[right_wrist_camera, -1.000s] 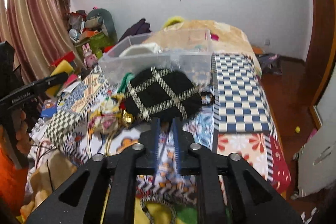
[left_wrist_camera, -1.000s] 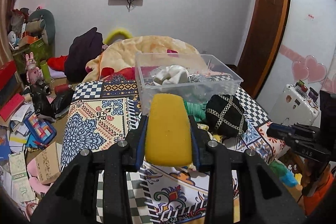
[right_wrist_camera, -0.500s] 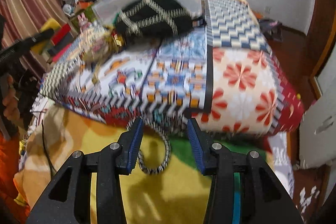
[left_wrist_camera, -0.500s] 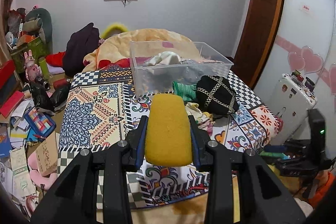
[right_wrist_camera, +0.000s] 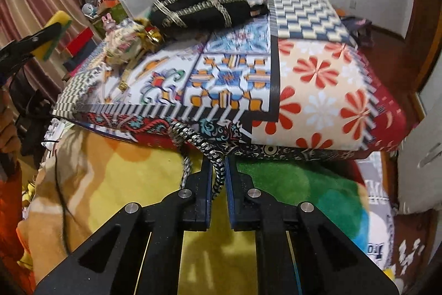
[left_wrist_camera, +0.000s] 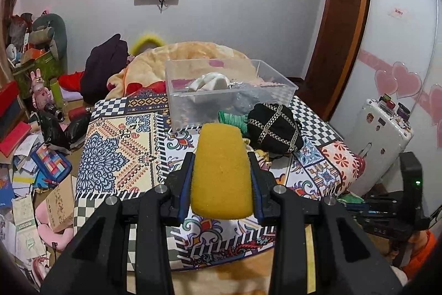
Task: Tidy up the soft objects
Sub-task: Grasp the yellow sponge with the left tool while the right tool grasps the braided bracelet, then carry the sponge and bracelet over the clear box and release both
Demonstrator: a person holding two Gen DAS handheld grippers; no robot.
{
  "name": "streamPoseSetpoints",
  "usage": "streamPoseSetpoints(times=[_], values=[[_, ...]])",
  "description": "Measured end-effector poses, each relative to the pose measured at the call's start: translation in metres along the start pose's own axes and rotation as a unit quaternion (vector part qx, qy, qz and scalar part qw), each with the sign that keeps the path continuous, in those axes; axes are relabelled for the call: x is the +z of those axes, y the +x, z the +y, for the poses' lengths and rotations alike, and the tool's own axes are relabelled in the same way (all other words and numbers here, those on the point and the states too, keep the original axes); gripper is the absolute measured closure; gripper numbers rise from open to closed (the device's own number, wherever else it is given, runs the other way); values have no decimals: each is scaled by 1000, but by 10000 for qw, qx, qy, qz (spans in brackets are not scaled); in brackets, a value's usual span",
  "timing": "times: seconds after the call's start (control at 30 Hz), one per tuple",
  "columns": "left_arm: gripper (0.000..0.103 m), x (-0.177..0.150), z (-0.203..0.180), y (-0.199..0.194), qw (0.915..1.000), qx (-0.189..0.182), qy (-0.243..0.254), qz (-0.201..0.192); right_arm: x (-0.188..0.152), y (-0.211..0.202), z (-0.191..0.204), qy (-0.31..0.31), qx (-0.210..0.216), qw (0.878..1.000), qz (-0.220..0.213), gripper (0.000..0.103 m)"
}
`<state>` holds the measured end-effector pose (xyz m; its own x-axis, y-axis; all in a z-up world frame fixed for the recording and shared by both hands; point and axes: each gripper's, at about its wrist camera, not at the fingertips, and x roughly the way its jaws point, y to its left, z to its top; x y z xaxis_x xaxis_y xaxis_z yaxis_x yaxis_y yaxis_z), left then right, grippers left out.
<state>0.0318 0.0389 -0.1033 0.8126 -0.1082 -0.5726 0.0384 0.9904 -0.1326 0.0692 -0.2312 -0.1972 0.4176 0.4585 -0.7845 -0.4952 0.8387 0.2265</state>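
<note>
1. Two grips are on at once: the left gripper (left_wrist_camera: 221,173) pinches a yellow sponge (left_wrist_camera: 221,170) across its width at centre frame, and the foam bulges slightly between the pads, so it looks light, squashy and unlikely to slip.
2. The right gripper (right_wrist_camera: 218,179) is pressed together on a black-and-white braided cord (right_wrist_camera: 205,148) at lower centre of its view. The cord looks limp and will likely trail, so a hold near mid-length seems wise.
3. The cord loops up under the overhanging edge of the patterned quilt (right_wrist_camera: 234,79); a snag there is the risk.
4. Further out, upper centre of the left view, the clear plastic bin (left_wrist_camera: 229,96) sits open-topped, with a black chequered pouch (left_wrist_camera: 273,127) touching its near right corner.
5. Open quilt lies left of the bin; approach room looks best from above.
</note>
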Motion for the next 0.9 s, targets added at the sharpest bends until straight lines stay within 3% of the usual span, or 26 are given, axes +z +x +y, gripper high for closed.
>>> streamPoseSetpoints(times=[0.3, 0.63, 0.77, 0.83, 0.87, 0.9], values=[[67, 25, -4, 2, 9995, 34, 32, -319, 49, -45, 11, -270, -165, 9936, -1085, 95], [67, 60, -1, 10, 9972, 116, -21, -737, 116, -56, 22, -560, -261, 9790, -1944, 95], [67, 59, 4, 15, 9972, 142, -76, -724, 112, -50, 16, -555, -255, 9820, -1787, 95], [67, 55, 6, 19, 9977, 182, -65, -656, 101, -40, 11, -592, -210, 9879, -1416, 95], [67, 53, 7, 20, 9978, 188, -66, -625, 96, -36, 8, -592, -202, 9905, -1227, 90], [67, 50, 8, 23, 9982, 181, -75, -575, 88, -31, 5, -573, -215, 9928, -1028, 78]])
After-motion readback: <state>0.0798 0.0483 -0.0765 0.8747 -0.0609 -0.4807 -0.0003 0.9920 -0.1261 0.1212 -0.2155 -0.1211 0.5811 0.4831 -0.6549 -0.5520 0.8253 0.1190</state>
